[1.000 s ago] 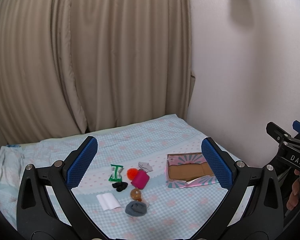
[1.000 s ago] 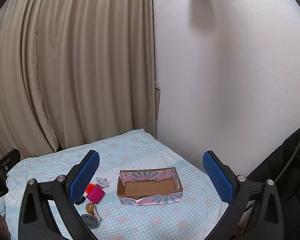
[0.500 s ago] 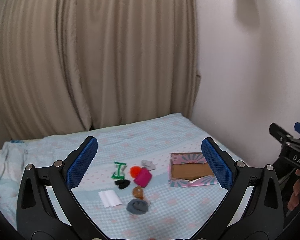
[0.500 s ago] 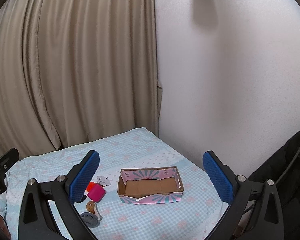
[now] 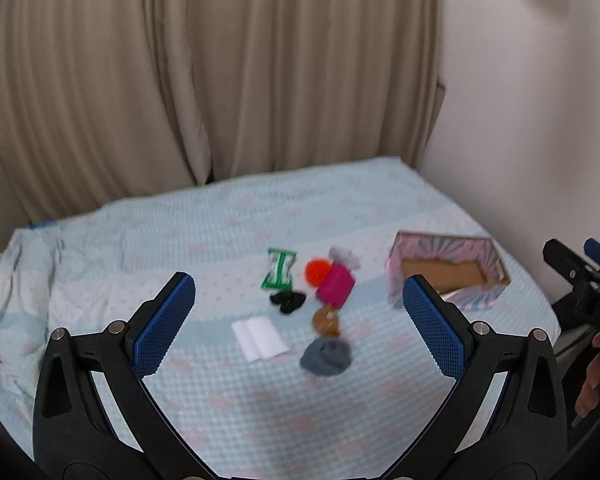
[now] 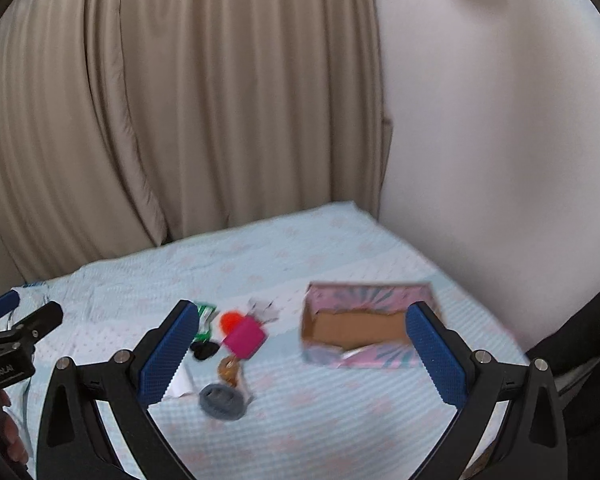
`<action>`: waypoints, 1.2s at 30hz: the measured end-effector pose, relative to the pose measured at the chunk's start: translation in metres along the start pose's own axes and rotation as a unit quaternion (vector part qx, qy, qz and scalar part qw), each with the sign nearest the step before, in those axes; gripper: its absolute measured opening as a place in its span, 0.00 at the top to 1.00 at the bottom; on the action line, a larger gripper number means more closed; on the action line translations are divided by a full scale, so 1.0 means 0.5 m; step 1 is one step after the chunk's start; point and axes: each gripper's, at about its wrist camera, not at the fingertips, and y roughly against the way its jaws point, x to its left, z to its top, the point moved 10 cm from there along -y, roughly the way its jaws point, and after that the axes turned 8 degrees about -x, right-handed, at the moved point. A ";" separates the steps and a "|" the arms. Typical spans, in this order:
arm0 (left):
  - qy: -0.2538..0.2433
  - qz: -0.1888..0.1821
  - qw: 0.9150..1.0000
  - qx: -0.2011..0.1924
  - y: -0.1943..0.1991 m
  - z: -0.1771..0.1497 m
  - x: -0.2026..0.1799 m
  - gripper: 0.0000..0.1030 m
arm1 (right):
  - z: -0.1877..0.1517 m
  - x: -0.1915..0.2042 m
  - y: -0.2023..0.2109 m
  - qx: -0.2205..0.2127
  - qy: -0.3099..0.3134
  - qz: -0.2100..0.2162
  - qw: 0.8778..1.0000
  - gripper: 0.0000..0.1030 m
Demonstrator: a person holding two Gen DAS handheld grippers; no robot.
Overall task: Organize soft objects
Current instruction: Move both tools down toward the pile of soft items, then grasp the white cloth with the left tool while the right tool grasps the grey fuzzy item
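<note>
Small soft things lie in a cluster on the light blue bed cover (image 5: 220, 240): a pink block (image 5: 335, 286), an orange pom-pom (image 5: 315, 271), a green packet (image 5: 279, 269), a black item (image 5: 287, 301), a brown toy (image 5: 326, 320), a grey bundle (image 5: 326, 357), a white folded cloth (image 5: 260, 338) and a grey-white scrap (image 5: 345, 256). An open pink patterned cardboard box (image 5: 452, 268) stands to their right. It also shows in the right wrist view (image 6: 360, 330), with the pink block (image 6: 245, 338) and grey bundle (image 6: 222, 398). My left gripper (image 5: 299, 322) and right gripper (image 6: 302, 356) are open, empty, held above the bed's near side.
Beige curtains (image 5: 220, 80) hang behind the bed and a white wall (image 6: 500, 140) bounds its right side. A crumpled cover edge (image 5: 4, 280) lies at the far left. The other gripper shows at each view's edge.
Both views have swung down and closer to the bed, with motion blur now. The objects and box lie where they were. Both grippers stay open.
</note>
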 end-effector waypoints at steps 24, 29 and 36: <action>0.104 -0.059 0.976 0.183 -0.585 -0.482 0.168 0.00 | -0.524 0.232 -0.399 0.120 -0.073 -0.049 0.989 0.00; 0.099 -0.058 0.972 0.203 -0.644 -0.542 0.148 0.00 | -0.585 0.247 -0.462 0.136 -0.053 -0.040 0.989 0.00; 0.054 -0.028 0.976 0.209 -0.684 -0.581 0.141 0.08 | -0.644 0.267 -0.519 0.163 -0.046 -0.014 0.986 0.08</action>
